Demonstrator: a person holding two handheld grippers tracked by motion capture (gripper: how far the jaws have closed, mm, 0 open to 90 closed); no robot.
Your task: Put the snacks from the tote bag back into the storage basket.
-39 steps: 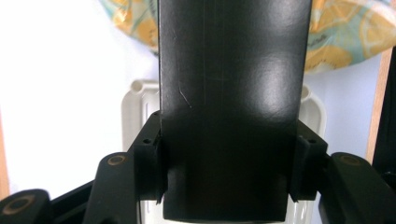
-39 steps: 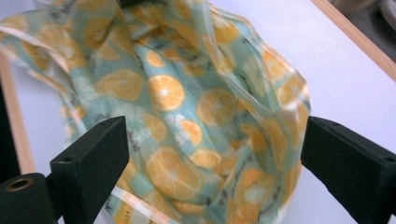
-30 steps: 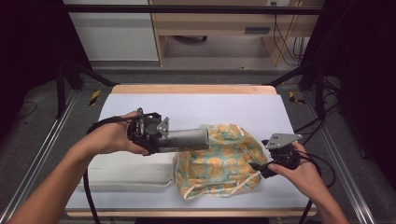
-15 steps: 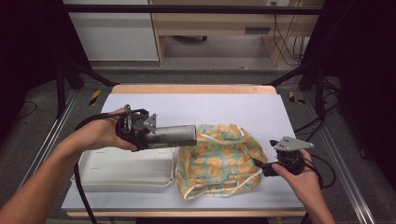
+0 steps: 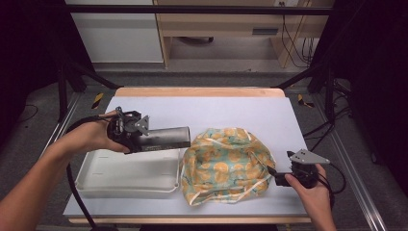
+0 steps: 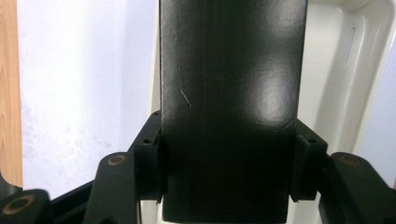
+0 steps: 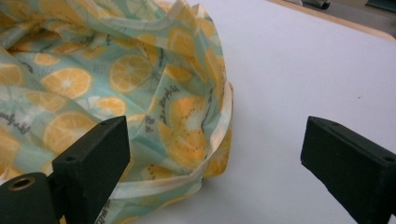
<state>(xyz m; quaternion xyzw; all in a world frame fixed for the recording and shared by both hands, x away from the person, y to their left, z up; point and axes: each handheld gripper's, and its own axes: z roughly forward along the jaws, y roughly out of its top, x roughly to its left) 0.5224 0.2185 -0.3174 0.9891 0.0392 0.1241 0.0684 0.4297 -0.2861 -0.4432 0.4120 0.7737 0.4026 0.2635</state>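
A long dark box [image 5: 166, 137] lies level above the table, pointing right, its tip near the cloth. My left gripper [image 5: 144, 138] is shut on its left end. In the left gripper view the box [image 6: 231, 93] stands squeezed between both black pads [image 6: 152, 154], over the white tray [image 6: 327, 84]. A crumpled cloth with an orange-slice print [image 5: 226, 163] lies on the table right of the tray [image 5: 125, 174]. My right gripper [image 5: 275, 176] is at the cloth's right edge. In its own view the right gripper [image 7: 219, 156] is open, with the cloth's hem [image 7: 163, 121] lying between the jaws.
The light table top [image 5: 202, 108] has bare room behind the cloth and tray. A wooden edge strip [image 5: 197, 91] runs along the far side. Black frame posts and cables stand at both sides, off the table.
My left gripper has carried the box to the left, away from the cloth. My right gripper has drawn back a little toward the near right edge.
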